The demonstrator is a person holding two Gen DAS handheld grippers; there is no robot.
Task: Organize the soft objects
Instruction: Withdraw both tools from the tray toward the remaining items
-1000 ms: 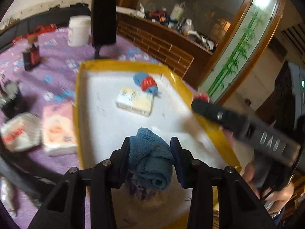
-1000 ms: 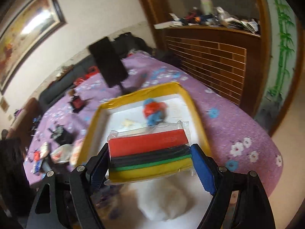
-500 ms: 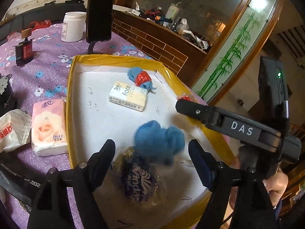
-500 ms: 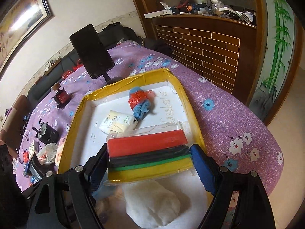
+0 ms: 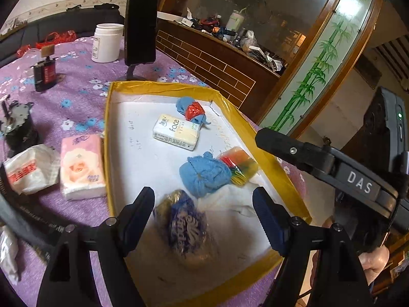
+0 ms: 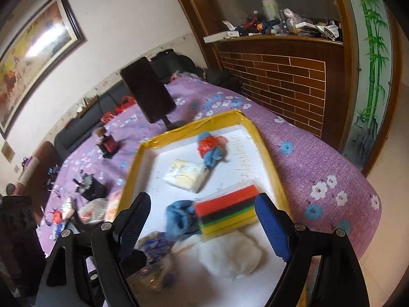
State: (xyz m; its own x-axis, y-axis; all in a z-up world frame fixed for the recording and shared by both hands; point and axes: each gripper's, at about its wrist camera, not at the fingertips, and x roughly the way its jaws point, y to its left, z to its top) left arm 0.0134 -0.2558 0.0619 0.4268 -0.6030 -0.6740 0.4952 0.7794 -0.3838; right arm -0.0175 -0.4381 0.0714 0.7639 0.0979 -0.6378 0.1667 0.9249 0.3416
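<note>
A yellow-rimmed white tray (image 5: 106, 138) (image 6: 268, 158) holds soft things. A blue rolled cloth (image 5: 204, 174) (image 6: 180, 217) lies in it beside a pack of coloured sponges (image 5: 239, 165) (image 6: 226, 213). A white fluffy wad (image 5: 230, 199) (image 6: 230, 255), a blue printed packet (image 5: 185, 226) (image 6: 153, 245), a "face" tissue pack (image 5: 176, 131) (image 6: 185, 175) and a blue and red bundle (image 5: 190, 108) (image 6: 211, 147) also lie there. My left gripper (image 5: 204, 217) is open and empty above the packet. My right gripper (image 6: 202, 226) is open and empty above the sponges.
On the purple flowered tablecloth left of the tray lie a pink tissue pack (image 5: 81, 163) and a white bag (image 5: 30, 168). A black phone on a stand (image 5: 140, 28) (image 6: 148, 89) and a white jar (image 5: 106, 42) stand behind the tray. The table edge runs at the right.
My left gripper opened and let the blue cloth drop into the tray. My right gripper opened and left the sponge pack in the tray. Both pulled back a little.
</note>
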